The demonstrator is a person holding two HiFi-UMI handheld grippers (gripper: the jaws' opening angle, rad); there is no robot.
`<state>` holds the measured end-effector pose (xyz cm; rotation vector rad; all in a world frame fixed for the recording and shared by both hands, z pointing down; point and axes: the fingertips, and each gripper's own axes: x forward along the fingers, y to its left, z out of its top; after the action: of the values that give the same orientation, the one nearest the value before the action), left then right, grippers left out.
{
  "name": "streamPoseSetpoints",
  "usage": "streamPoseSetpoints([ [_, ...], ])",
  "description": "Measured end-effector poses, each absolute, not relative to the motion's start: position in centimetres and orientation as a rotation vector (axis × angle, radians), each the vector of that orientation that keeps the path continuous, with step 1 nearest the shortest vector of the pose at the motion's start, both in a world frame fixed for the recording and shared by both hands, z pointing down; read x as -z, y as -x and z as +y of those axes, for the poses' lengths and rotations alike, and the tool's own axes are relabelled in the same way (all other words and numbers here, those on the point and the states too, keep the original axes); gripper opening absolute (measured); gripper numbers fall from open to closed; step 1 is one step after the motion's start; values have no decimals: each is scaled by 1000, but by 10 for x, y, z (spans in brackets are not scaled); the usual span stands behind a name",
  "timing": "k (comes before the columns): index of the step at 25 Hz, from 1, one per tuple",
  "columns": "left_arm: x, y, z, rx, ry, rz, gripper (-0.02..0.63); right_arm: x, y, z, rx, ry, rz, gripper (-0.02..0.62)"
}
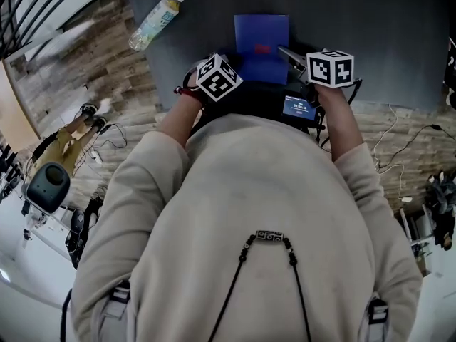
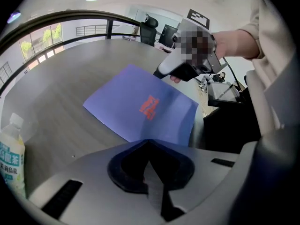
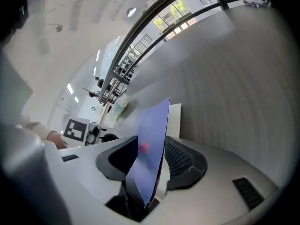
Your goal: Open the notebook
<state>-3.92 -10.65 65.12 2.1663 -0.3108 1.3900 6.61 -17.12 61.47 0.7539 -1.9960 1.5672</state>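
The blue notebook (image 1: 261, 43) with a red print lies on the grey table (image 1: 370, 41), still nearly flat. In the left gripper view its near corner (image 2: 154, 125) runs in between the jaws of my left gripper (image 2: 149, 146), which look closed on it. My right gripper (image 3: 150, 172) is at the notebook's right edge. Its jaws stand wide open, and the blue cover (image 3: 152, 149) passes between them without either pad pressing on it. The cover is raised a little off the white pages (image 3: 176, 121). From the left gripper view, the right gripper (image 2: 161, 72) touches the far right edge.
A plastic bottle (image 1: 155, 21) with a yellowish drink lies near the table's left edge and also shows at the left (image 2: 10, 158). A small device with a lit screen (image 1: 299, 107) sits at the near edge. The floor holds cables (image 1: 399, 144) and equipment.
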Motion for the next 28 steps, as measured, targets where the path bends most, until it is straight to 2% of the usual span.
streamPoseSetpoints([
  [17, -649, 34, -106, -1356, -2277, -318, 6, -550, -32, -167, -1572, -558, -2225, 171],
  [22, -643, 27, -109, -1460, -2328, -294, 6, -536, -27, -170, -1610, -544, -2277, 171],
  [28, -619, 28, -135, -1264, -2348, -414, 6, -520, -8, -170, -1600, -483, -2362, 171],
])
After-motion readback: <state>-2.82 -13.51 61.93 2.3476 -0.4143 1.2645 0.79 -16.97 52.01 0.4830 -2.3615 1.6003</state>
